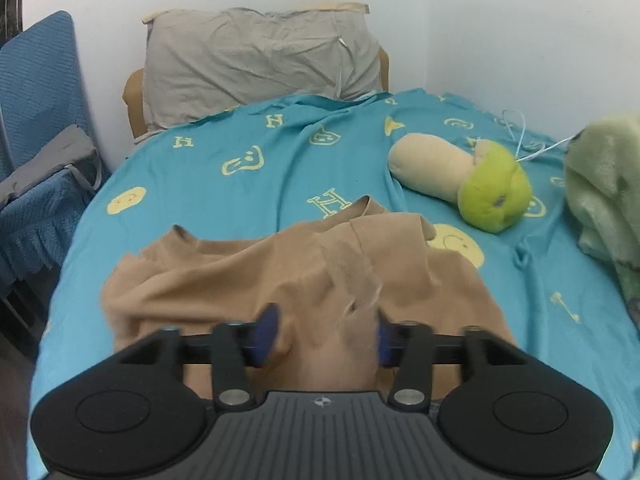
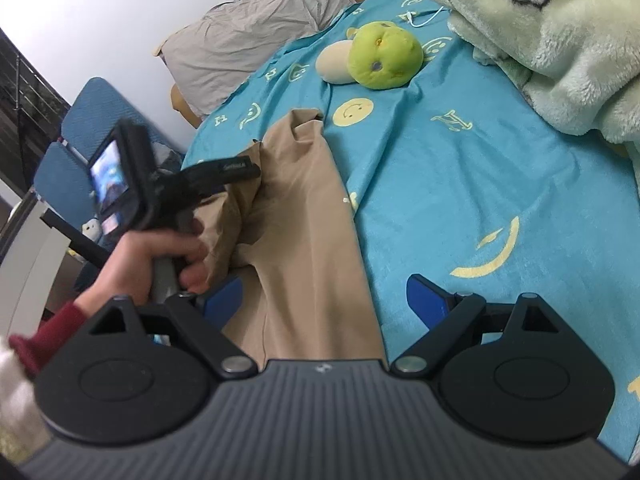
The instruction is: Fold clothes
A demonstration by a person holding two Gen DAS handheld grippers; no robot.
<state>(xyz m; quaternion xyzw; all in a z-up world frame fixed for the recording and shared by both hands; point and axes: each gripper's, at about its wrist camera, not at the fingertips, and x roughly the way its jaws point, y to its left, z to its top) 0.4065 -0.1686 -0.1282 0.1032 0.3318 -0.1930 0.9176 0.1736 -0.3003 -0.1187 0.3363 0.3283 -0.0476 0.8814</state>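
Tan garment on teal bedsheet, green plush toy

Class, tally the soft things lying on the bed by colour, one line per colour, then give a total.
Tan: 1, the garment
Grey: 1, the pillow
Pale green: 1, the fleece blanket
Green and cream: 1, the plush toy
Total: 4, all on the blue sheet

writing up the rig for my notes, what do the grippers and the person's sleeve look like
Both the left gripper and right gripper have matte black linkage arms, round black discs, silver pivot pins, a ribbed grey body and blue fingertip pads. The sleeve is dark red.
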